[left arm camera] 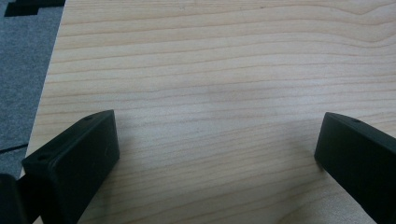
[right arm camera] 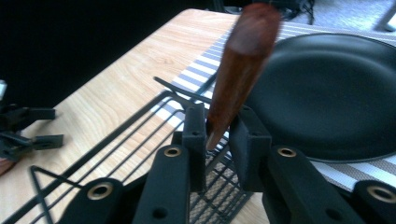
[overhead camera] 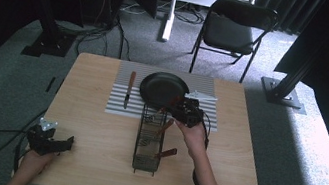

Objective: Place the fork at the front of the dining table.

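Note:
My right gripper is over the far end of a black wire basket. It is shut on a brown wooden utensil handle that rises tilted between its jaws; what is on the utensil's lower end is hidden in the basket. Two more wooden-handled utensils lean in the basket. My left gripper rests at the table's near left edge, open, with only bare wood between its jaws.
A black plate lies on a striped mat just beyond the basket. A wooden-handled knife lies on the mat's left part. A folding chair stands behind the table.

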`<state>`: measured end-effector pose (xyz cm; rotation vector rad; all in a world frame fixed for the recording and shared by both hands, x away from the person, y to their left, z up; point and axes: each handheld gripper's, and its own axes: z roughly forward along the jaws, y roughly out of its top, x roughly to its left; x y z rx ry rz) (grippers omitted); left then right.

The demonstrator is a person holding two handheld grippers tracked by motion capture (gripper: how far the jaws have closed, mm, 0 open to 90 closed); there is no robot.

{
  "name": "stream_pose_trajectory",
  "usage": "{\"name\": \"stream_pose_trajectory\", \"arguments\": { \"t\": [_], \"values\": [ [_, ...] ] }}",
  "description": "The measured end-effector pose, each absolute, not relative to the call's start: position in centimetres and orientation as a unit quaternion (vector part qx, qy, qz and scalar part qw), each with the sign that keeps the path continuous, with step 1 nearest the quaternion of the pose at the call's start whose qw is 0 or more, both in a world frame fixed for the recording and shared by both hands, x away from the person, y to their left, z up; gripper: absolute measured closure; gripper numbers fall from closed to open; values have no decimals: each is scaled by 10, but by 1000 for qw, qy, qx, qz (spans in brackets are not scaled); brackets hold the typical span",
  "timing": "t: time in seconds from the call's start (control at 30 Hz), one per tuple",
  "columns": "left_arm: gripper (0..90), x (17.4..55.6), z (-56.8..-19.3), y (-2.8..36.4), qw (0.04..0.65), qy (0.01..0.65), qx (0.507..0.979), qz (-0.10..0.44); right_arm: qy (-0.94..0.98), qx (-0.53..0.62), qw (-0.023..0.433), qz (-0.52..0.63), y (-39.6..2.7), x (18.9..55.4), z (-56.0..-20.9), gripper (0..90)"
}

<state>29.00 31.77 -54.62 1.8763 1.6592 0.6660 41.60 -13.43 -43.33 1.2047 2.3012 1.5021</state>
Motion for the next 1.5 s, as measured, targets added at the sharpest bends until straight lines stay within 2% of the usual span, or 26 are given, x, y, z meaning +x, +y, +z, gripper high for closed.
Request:
{"name": "stream_pose_trajectory", "arguments": {
  "t": [0.07, 0.37, 0.63, 1.5],
  "values": [
    [0, 290, -546, 318, 271, 616, 697, 247, 764, 396, 69, 506, -135, 415, -432, 805],
    [0, 290, -546, 318, 271, 616, 697, 247, 772, 380, 85, 502, -135, 411, -422, 808],
    [0, 290, -546, 318, 271, 616, 697, 247, 767, 377, 82, 513, -142, 408, -411, 808],
    [0, 290, -546, 318, 272, 616, 697, 248, 743, 359, 104, 555, -173, 388, -354, 808]
  ]
}}
